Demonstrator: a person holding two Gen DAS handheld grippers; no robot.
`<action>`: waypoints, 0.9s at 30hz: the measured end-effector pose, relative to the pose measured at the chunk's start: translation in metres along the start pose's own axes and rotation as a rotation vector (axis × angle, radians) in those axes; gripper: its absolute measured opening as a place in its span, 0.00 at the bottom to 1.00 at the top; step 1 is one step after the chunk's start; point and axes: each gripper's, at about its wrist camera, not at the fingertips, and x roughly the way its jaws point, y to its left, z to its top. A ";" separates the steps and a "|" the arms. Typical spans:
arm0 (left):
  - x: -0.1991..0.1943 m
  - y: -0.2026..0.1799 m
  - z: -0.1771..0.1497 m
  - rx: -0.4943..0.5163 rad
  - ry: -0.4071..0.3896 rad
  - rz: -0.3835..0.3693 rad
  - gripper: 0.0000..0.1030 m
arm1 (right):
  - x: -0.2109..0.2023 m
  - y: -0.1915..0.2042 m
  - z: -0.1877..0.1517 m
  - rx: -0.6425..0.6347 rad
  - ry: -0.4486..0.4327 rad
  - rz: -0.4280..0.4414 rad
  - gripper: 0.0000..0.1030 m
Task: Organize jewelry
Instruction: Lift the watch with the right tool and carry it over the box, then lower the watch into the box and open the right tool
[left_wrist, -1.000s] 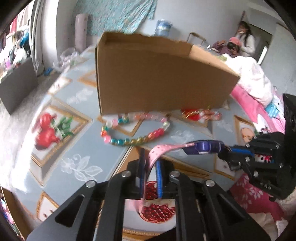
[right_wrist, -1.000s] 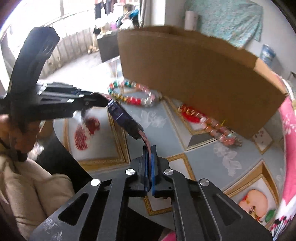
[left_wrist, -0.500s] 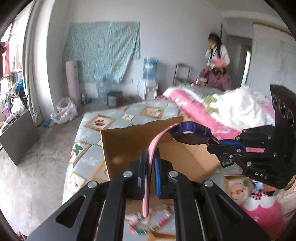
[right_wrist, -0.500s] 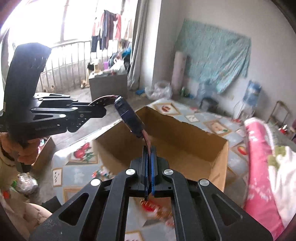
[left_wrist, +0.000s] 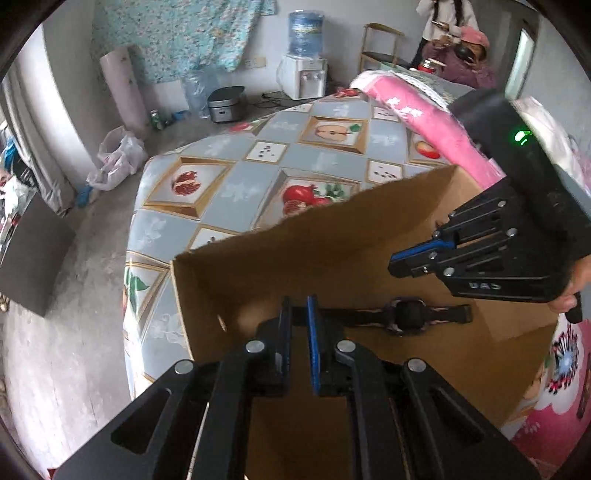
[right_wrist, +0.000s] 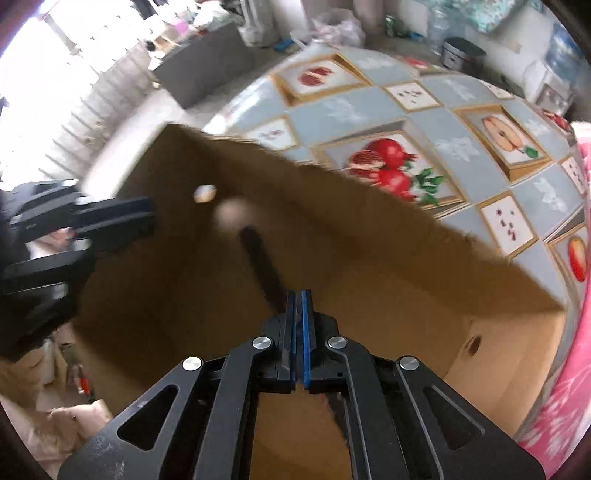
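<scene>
On the fruit-patterned surface stands our open cardboard box, and the watch lies flat on its floor. Half a second ago we held it stretched between both grippers. Our left gripper now shows narrowly parted, empty jaws; our right gripper shows jaws nearly closed, seemingly empty.

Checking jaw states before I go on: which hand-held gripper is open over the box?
The left hand-held gripper: a gap shows between its fingers, with the cardboard box seen through it. The right hand-held gripper has its fingers pressed together.
</scene>
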 end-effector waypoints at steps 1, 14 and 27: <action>-0.001 0.003 0.000 -0.017 -0.009 -0.007 0.08 | 0.000 -0.003 -0.002 -0.001 -0.006 -0.028 0.05; -0.085 0.035 -0.080 -0.255 -0.242 -0.008 0.46 | 0.037 0.007 -0.031 -0.099 0.226 -0.067 0.60; -0.057 0.028 -0.131 -0.337 -0.220 -0.122 0.51 | 0.051 0.049 -0.033 -0.377 0.204 -0.249 0.45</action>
